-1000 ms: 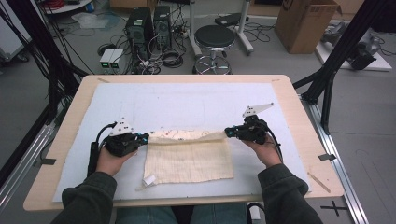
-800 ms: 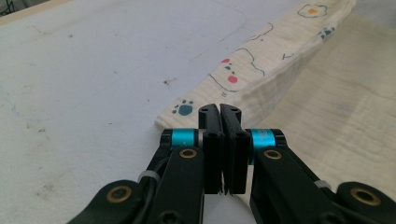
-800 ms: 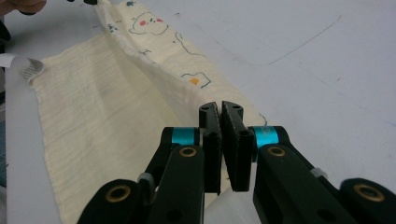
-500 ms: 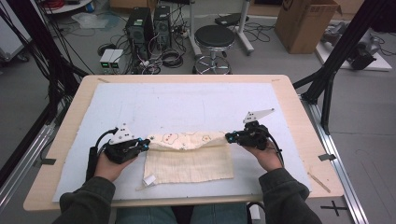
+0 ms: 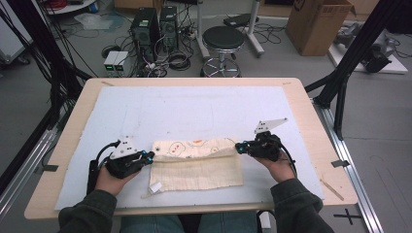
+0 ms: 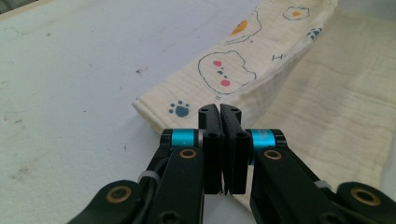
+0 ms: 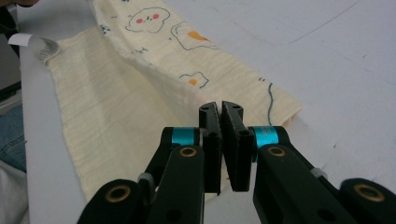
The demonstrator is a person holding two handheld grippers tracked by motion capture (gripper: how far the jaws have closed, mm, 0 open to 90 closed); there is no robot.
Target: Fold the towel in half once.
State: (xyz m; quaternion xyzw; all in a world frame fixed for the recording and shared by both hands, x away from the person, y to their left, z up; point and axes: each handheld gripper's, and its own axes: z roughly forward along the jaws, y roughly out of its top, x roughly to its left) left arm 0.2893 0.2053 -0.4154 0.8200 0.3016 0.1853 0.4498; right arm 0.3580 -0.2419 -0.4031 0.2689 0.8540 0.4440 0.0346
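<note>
The cream cloth [image 5: 197, 165] lies on the near middle of the worktop [image 5: 194, 109], its far edge lifted and folded toward the person so the printed side shows. The left hand-held gripper [image 5: 145, 156] pinches the fold's left corner and the right hand-held gripper [image 5: 239, 147] its right corner, jaws nearly together on the fabric. In both gripper views the jaws hide the pinched edge itself. A small white tag [image 5: 155, 187] sticks out at the cloth's near left corner.

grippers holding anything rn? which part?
Both are shut on the cloth: the left gripper pinches the left end of its folded-over far edge, the right gripper the right end.
</note>
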